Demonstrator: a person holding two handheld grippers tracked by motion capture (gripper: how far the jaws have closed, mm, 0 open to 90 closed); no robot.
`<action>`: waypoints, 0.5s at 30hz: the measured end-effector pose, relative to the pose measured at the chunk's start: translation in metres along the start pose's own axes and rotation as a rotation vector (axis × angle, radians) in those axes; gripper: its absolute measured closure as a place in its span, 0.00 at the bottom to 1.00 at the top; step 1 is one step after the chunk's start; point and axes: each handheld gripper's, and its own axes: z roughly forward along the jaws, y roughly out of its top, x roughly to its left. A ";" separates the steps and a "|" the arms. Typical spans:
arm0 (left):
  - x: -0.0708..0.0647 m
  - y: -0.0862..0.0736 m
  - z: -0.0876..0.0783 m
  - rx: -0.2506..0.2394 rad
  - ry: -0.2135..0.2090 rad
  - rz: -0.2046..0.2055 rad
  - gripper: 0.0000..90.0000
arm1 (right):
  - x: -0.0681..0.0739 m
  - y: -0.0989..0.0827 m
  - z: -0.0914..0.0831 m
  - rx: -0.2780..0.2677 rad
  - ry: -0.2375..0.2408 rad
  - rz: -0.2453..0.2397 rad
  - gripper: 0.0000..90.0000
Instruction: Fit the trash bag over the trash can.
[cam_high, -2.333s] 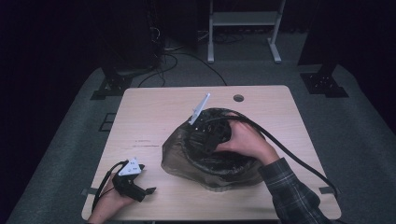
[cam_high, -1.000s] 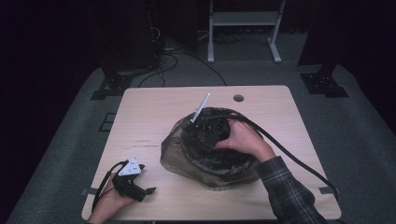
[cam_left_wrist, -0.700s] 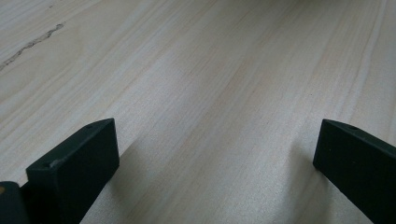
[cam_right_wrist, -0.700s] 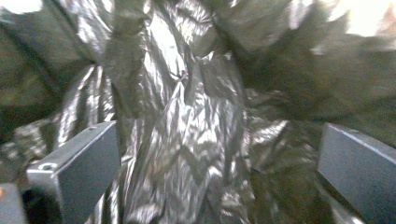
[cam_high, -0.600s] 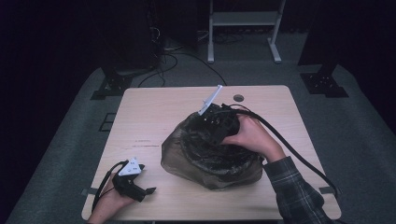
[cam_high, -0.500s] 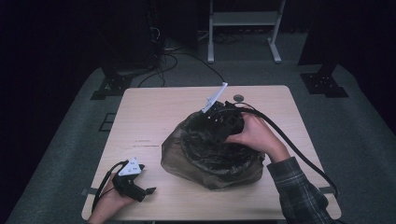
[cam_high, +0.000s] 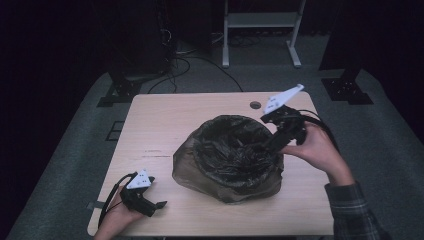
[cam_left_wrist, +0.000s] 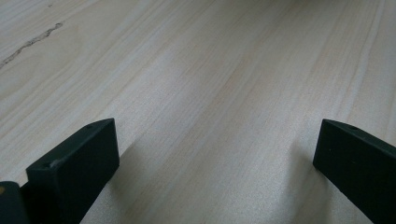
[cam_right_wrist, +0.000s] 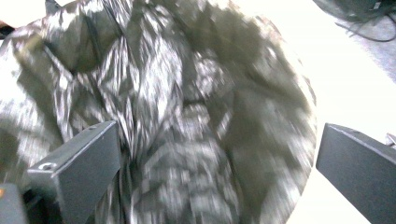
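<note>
1. A dark, crumpled bag (cam_high: 227, 160) is seen standing open at the centre of the worktop (cam_high: 165, 120), its mouth facing up.
2. The right tongs (cam_high: 272, 145) are held at the right rim of the bag, angled down toward the opening; in the right gripper view the jaws are spread wide, with the bag (cam_right_wrist: 187, 107) blurred between and beyond them and nothing gripped.
3. The left tongs (cam_high: 157, 205) are rested on the worktop at the lower left of the frame, well apart from the bag; in the left gripper view the jaws are wide open over bare wood (cam_left_wrist: 210, 84), holding nothing.
4. The step in hand is judged to be work on the bag's rim, whether opening or folding it cannot be told.
5. For the next move, the right tongs would need to be lowered onto the rim film and closed on one layer only.
6. A steadying grip by the left tongs on the near left rim may be called for, since the thin bag is likely to slide.
7. Open room is offered at the upper left of the worktop; the right edge lies near the right hand (cam_high: 315, 147), and a small hole (cam_high: 255, 105) sits above the bag.
</note>
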 end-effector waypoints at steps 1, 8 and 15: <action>0.000 0.000 0.000 0.000 0.000 0.000 0.00 | -0.001 -0.006 -0.005 -0.006 -0.006 0.008 0.00; 0.000 0.000 0.000 0.000 0.000 0.000 0.00 | -0.009 -0.073 -0.035 -0.034 -0.067 0.108 0.00; 0.000 0.000 0.000 0.000 0.000 0.000 0.00 | -0.008 -0.135 -0.034 -0.039 -0.079 0.169 0.00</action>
